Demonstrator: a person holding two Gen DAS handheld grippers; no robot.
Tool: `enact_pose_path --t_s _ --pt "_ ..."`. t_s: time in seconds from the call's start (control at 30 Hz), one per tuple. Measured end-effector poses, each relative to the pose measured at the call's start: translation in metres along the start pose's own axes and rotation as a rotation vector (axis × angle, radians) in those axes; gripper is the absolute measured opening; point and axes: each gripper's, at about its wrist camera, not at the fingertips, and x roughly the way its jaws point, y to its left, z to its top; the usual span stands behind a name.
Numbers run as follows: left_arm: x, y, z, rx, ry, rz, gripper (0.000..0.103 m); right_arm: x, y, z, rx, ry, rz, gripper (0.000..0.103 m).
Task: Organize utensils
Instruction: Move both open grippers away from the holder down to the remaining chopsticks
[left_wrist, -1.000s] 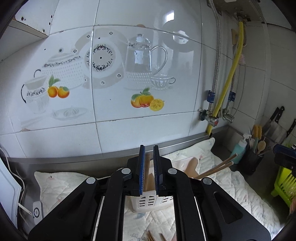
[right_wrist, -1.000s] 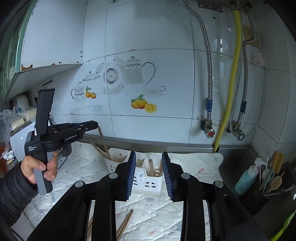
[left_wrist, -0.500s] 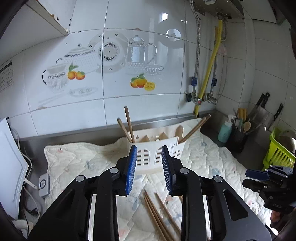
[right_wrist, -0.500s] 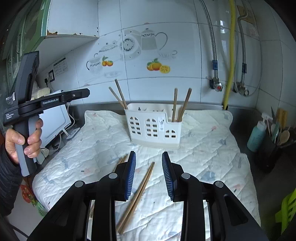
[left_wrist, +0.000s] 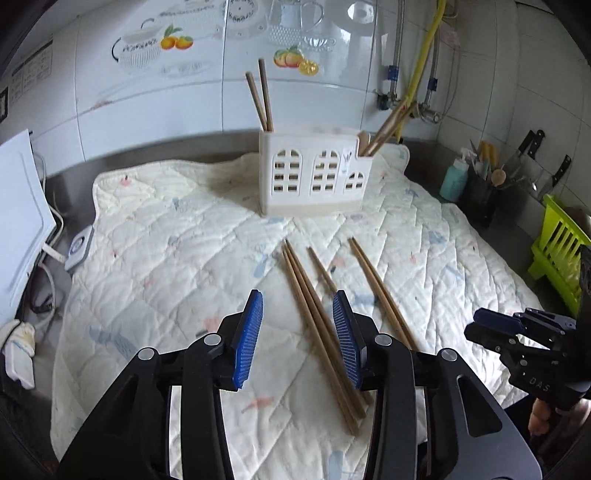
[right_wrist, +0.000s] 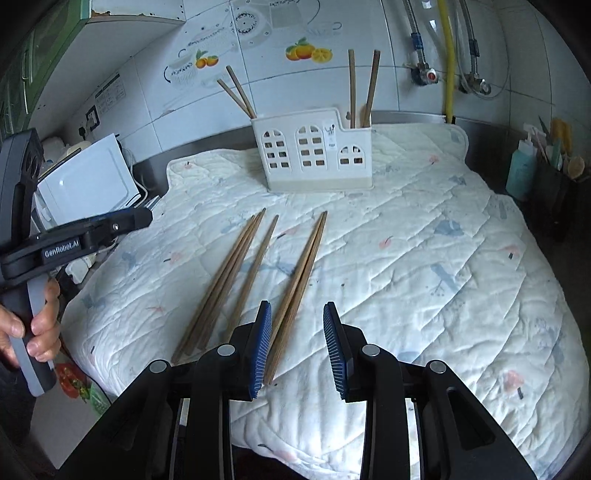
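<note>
A white holder (left_wrist: 314, 173) with arched cut-outs stands at the back of the quilt, two chopsticks (left_wrist: 263, 96) upright in its left end and two (right_wrist: 364, 86) in its right end. Several loose wooden chopsticks (left_wrist: 317, 325) lie on the quilt in front of it. My left gripper (left_wrist: 298, 332) hovers over the leftmost loose ones; its jaws are opening and no pad presses on anything. My right gripper (right_wrist: 298, 343) is open above the near ends of the rightmost pair (right_wrist: 301, 280), which lie beside its left pad. Each gripper shows in the other's view: the right gripper (left_wrist: 517, 339) and the left gripper (right_wrist: 92, 232), which a hand (right_wrist: 37, 332) holds.
The quilted mat (right_wrist: 424, 258) covers the steel counter. A white appliance (right_wrist: 85, 181) with cables stands at the left. At the right are a teal bottle (left_wrist: 454, 181), a dark utensil pot (left_wrist: 484, 192), knives (left_wrist: 524, 147) and a green rack (left_wrist: 557, 251). Pipes (left_wrist: 424, 55) run down the tiled wall.
Both grippers came down and back from the holder to the loose chopsticks. The left jaws, shut over the holder a second ago, have widened. The right jaws kept the same gap.
</note>
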Motion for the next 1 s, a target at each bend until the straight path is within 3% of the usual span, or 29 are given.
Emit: enact_pose_path --t_s 0.17,0.3,0.67,1.0 --pt "0.019 -0.003 -0.039 -0.03 0.111 -0.022 0.042 0.009 0.004 -0.015 0.017 0.03 0.011 0.029" --pt "0.027 -0.006 -0.056 -0.052 0.155 -0.037 0.042 0.017 0.008 -0.023 0.016 0.056 0.014 0.029" --pt "0.041 -0.015 -0.069 -0.06 0.196 -0.004 0.042 0.025 0.011 -0.028 0.015 0.076 0.013 0.029" --pt "0.046 -0.024 -0.069 -0.055 0.187 0.05 0.042 0.03 0.014 -0.03 0.004 0.084 0.011 0.029"
